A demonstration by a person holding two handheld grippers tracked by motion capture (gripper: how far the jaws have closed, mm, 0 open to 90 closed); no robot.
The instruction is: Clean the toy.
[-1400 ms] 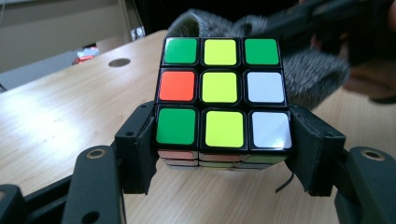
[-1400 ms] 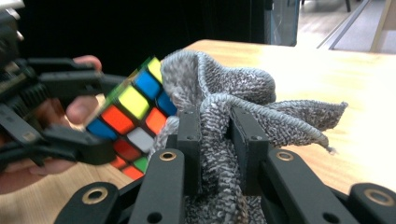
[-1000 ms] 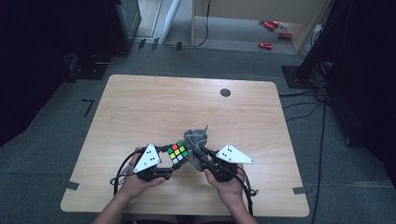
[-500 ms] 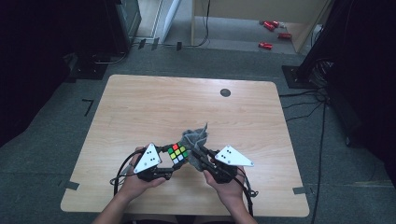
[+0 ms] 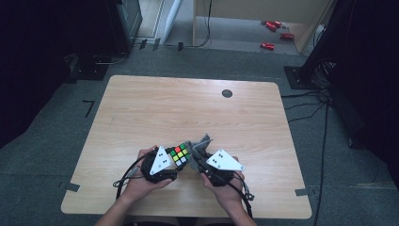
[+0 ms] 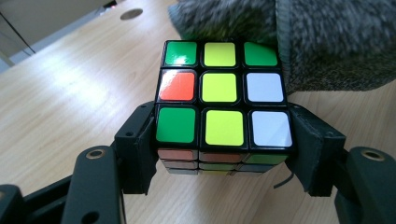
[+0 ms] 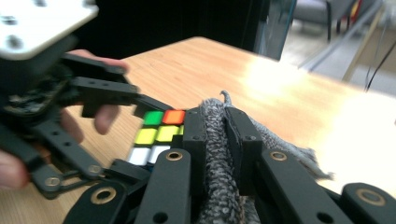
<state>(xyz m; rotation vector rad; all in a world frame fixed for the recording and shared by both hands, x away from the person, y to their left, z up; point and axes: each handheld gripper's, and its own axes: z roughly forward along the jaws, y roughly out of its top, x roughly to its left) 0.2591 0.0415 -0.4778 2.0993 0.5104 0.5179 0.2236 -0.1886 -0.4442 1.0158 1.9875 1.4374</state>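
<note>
Wood surface: pale table [image 5: 141,108], a dark round grommet [image 5: 227,93] near its far edge, right of centre.
High view, cube: puzzle cube [image 5: 179,156] sits near the table's near edge, about mid-width, with red, green and yellow tiles facing up.
High view, left gripper: left gripper [image 5: 170,162] comes in from the near left, its hand [image 5: 141,181] wrapped round the body, grey three-cornered plate on top; its tips meet the cube's left side.
High view, right gripper: right gripper [image 5: 196,157] comes in from the near right, held by the right hand [image 5: 225,188]; a grey cloth [image 5: 201,143] bunches at its tips, just right of the cube and touching it.
High view, floor: red items [image 5: 268,45] lie on the floor beyond the far edge.
Left gripper view, grip: both black jaws press on the cube [image 6: 223,109] at its near row, one on each side; the cube is pinched, its bottom close to the wood.
Left gripper view, cloth: grey knit cloth [image 6: 336,46] lies against the cube's far right corner.
Right gripper view, grip: jaws drawn close together with a fold of the cloth [image 7: 219,154] clamped between them.
Right gripper view, surroundings: cube [image 7: 156,133] just left of the cloth; the left gripper [image 7: 133,100] and fingers [image 7: 105,116] farther left.
</note>
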